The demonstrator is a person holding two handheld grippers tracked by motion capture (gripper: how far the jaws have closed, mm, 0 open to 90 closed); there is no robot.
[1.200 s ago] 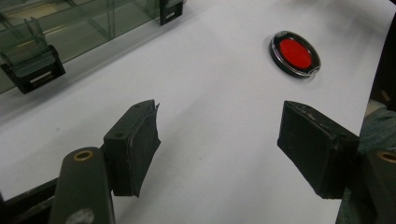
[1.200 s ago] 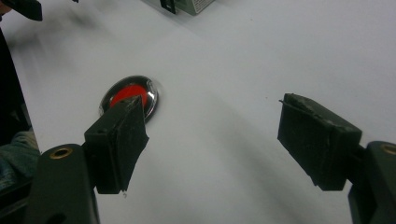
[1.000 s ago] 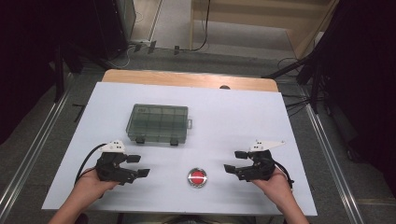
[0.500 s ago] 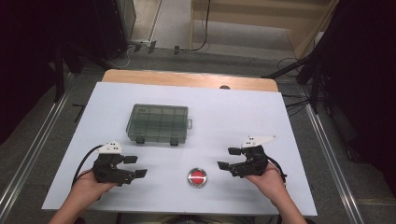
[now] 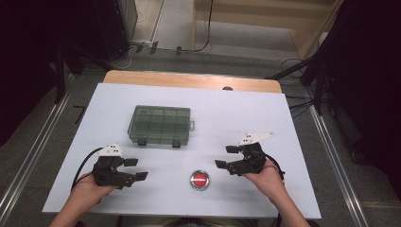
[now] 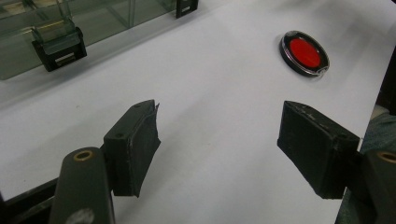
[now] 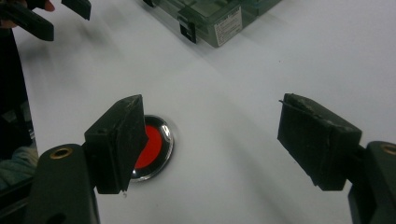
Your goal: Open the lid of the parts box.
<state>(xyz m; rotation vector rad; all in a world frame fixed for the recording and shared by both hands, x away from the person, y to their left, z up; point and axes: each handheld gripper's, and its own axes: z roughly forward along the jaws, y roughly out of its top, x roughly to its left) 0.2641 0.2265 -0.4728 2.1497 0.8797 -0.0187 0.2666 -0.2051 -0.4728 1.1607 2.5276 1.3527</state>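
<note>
Two grippers at the near edge of the table [image 5: 293,118], both empty. Left gripper [image 5: 135,169] low at the near left, jaws wide apart, nothing between them; in the left gripper view only bare white surface lies between its pads [image 6: 133,144]. Right gripper [image 5: 226,157] at the near right, jaws likewise spread wide, holding nothing.

Red disc [image 5: 199,179] lies flat on the table between the two grippers, nearer the right one. In the right gripper view the disc [image 7: 156,144] sits partly behind the left-hand pad [image 7: 119,140], not centred in the gap. Clear box [image 5: 160,125] stands farther back, lid shut, latches toward the person, well apart from both grippers.

Judgement: the right gripper looks set to go for the disc.

Risks from here:
- Disc is thin and flat with a shiny rim. Pads closing from above may slide off the rim and skid it across the smooth surface.
- Gap is off-centre over the disc. Closing now would have one pad land on top, pinning the disc rather than gripping it.
- Disc is near the table edge, so a push toward the person could knock it off.
</note>
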